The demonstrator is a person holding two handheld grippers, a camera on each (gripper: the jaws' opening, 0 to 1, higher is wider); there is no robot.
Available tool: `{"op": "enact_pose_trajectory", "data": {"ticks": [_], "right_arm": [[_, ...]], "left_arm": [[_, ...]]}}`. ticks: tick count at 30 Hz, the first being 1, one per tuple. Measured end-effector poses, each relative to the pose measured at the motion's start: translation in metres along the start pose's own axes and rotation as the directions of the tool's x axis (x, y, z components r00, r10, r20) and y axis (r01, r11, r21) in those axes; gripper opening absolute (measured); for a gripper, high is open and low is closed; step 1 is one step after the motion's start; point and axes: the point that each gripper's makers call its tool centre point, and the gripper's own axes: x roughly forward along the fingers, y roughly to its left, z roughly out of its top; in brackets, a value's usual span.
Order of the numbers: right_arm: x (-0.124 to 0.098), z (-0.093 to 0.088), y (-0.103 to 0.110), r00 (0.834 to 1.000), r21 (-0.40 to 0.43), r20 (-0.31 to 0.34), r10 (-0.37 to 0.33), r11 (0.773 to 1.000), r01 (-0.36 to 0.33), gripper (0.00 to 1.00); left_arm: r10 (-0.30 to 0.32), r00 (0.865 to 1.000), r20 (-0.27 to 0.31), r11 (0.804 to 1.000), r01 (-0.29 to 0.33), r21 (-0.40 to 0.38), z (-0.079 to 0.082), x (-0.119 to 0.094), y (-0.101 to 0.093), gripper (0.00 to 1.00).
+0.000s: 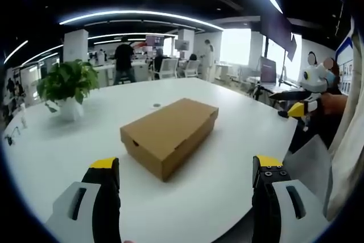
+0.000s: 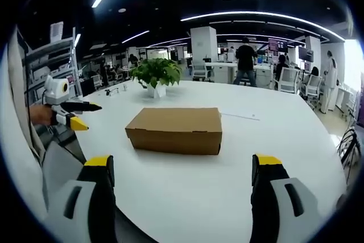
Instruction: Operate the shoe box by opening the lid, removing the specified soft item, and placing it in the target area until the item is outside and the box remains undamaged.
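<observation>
A brown cardboard shoe box [image 1: 169, 134] lies with its lid down on the round white table [image 1: 68, 146]. My left gripper [image 1: 187, 169] hovers open near the table's edge, well short of the box, nothing between its fingers. In the right gripper view the same box [image 2: 176, 130] lies broadside, and my right gripper [image 2: 185, 170] is open and empty, also short of it. The right gripper [image 1: 297, 106] appears at the right of the left gripper view; the left gripper [image 2: 73, 113] appears at the left of the right gripper view. The box's contents are hidden.
A potted green plant [image 1: 68, 86] in a white pot stands on the table's far left side, also seen behind the box [image 2: 156, 74]. Office desks, chairs and people stand beyond the table. A small dark spot [image 1: 156, 105] marks the tabletop behind the box.
</observation>
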Motion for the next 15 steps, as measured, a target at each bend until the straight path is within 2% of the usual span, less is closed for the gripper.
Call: {"op": "enact_pose_trajectory", "data": {"ticks": [8, 15], "right_arm": [[0.015, 0.004, -0.011, 1.0, -0.028, 0.008, 0.018, 0.999, -0.017, 0.95], [0.033, 0.012, -0.021, 0.999, -0.045, 0.013, 0.032, 0.998, -0.032, 0.93]], "left_arm": [[0.006, 1.0, 0.003, 1.0, -0.006, 0.004, 0.004, 0.008, 0.001, 0.98], [0.039, 0.999, 0.019, 0.999, -0.039, -0.018, 0.01, 0.017, 0.01, 0.93]]}}
